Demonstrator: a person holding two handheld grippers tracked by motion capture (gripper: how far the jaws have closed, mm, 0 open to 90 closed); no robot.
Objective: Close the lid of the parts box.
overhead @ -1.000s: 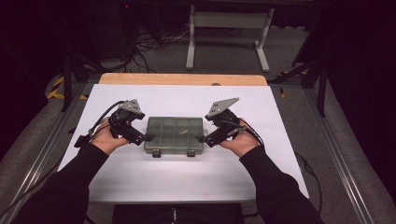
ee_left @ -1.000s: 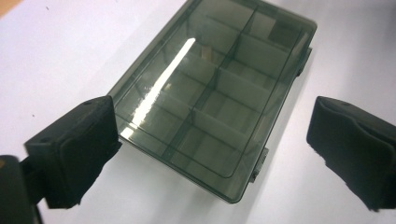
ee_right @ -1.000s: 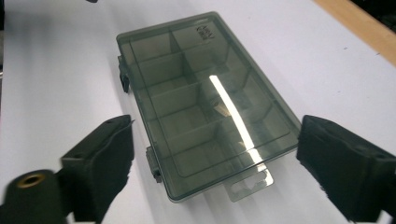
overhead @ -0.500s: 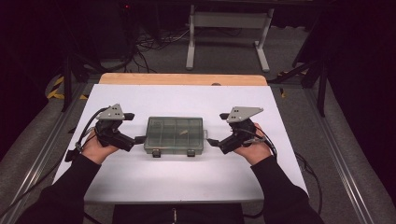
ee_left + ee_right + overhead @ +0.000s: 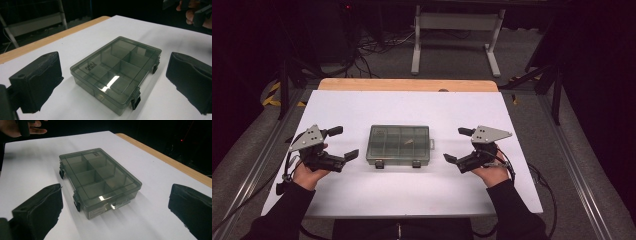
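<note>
In the high view, the smoky grey compartment box [image 5: 399, 145] lies shut at the middle of the white desk [image 5: 412, 107], its two latches facing the person. The left gripper [image 5: 340, 144] and the right gripper [image 5: 458, 145] sit well apart from the box, one on each side; a second ago both were pressed close against its ends, and the box has not shifted. The right jaws have just been opening, with nothing between them.

In the left gripper view, both black jaws stand wide apart and empty, the box [image 5: 117, 72] beyond them. Small raised lettering on its lid is too faint to read.

In the right gripper view, the jaws gape wide and hold nothing; the box [image 5: 98, 178] lies ahead, a small label on its near end illegible.
</note>
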